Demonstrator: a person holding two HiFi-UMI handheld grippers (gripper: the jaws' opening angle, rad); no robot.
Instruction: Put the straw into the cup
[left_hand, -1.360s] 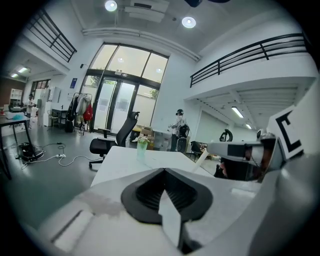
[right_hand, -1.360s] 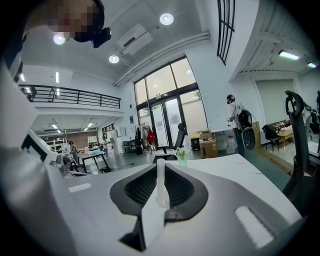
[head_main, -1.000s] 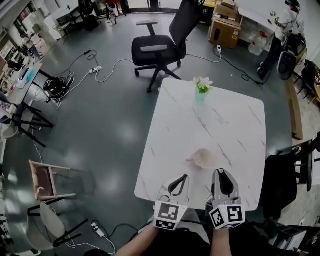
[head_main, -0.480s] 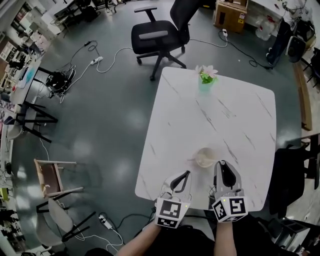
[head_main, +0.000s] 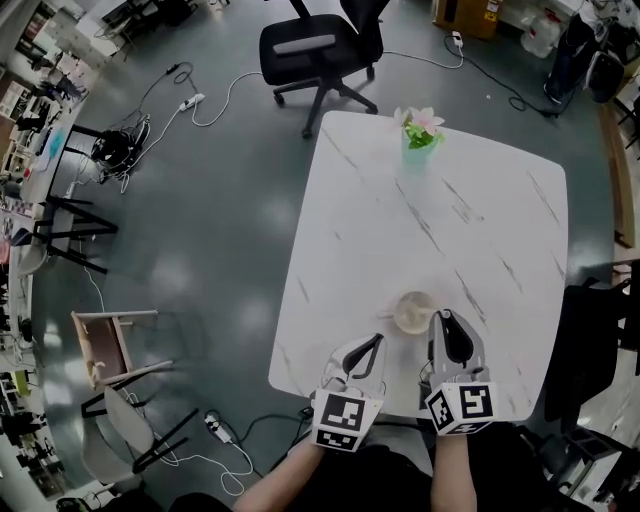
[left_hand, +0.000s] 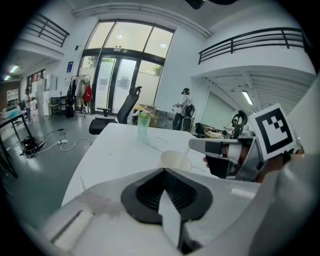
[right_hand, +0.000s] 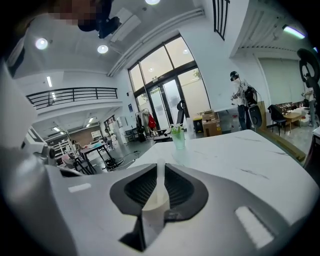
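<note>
A pale cup (head_main: 413, 312) stands on the white marble table (head_main: 430, 230) near its front edge. My right gripper (head_main: 446, 320) is just right of the cup and shut on a thin translucent straw (right_hand: 159, 181). In the left gripper view the straw (left_hand: 182, 153) slants from the right gripper's tip (left_hand: 196, 145) down to the cup (left_hand: 175, 160). The right gripper view does not show the cup, which its own jaws (right_hand: 160, 167) hide. My left gripper (head_main: 374, 342) sits a little short and left of the cup, its jaws (left_hand: 163, 172) shut with nothing in them.
A small green vase of flowers (head_main: 420, 130) stands at the table's far edge. A black office chair (head_main: 320, 50) is beyond the table, and a dark chair (head_main: 590, 340) sits at its right side. Cables and wooden chairs (head_main: 110, 340) lie on the floor to the left.
Both grippers have come down and forward toward the table. The right gripper's tip now sits beside the cup rather than behind it.
</note>
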